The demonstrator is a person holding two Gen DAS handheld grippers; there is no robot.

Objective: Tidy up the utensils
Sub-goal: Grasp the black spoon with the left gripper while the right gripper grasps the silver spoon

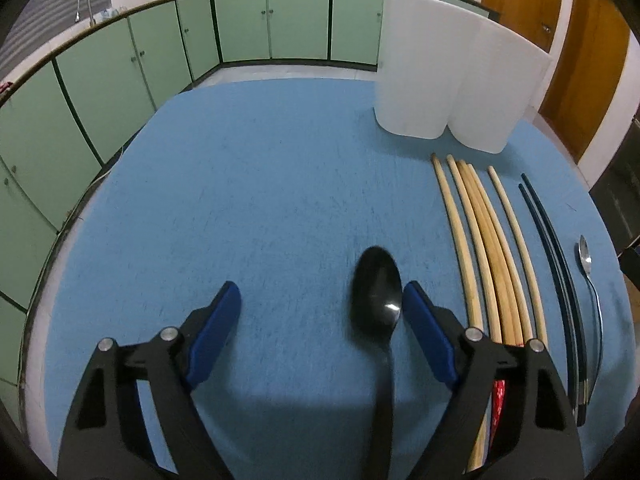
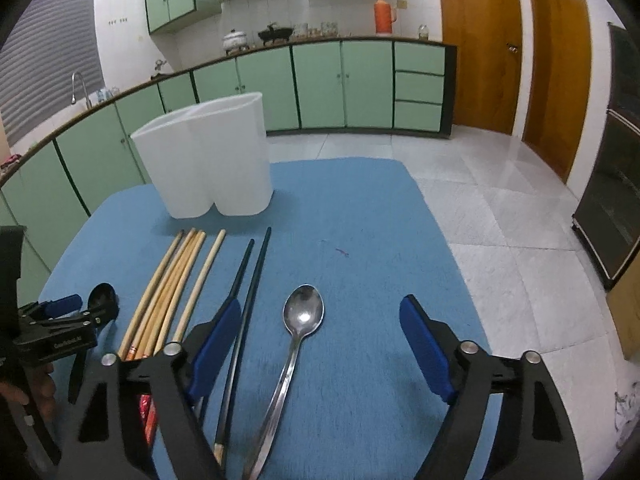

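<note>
A black spoon (image 1: pixel 378 300) lies on the blue mat (image 1: pixel 260 200) between the open fingers of my left gripper (image 1: pixel 322 304), close to the right finger. Several wooden chopsticks (image 1: pixel 484 248), two black chopsticks (image 1: pixel 556 276) and a steel spoon (image 1: pixel 590 280) lie in a row to its right. A white two-part holder (image 1: pixel 448 80) stands at the back right. In the right wrist view my right gripper (image 2: pixel 320 320) is open above the steel spoon (image 2: pixel 298 328); the black chopsticks (image 2: pixel 250 280), wooden chopsticks (image 2: pixel 176 284), holder (image 2: pixel 208 160) and left gripper (image 2: pixel 76 312) show at left.
Green kitchen cabinets (image 2: pixel 320 84) run along the wall behind the table. The mat's right edge (image 2: pixel 452 260) drops to a tiled floor (image 2: pixel 520 220). Wooden doors (image 2: pixel 556 60) stand at the right. A red-wrapped item (image 2: pixel 146 416) lies by the chopstick ends.
</note>
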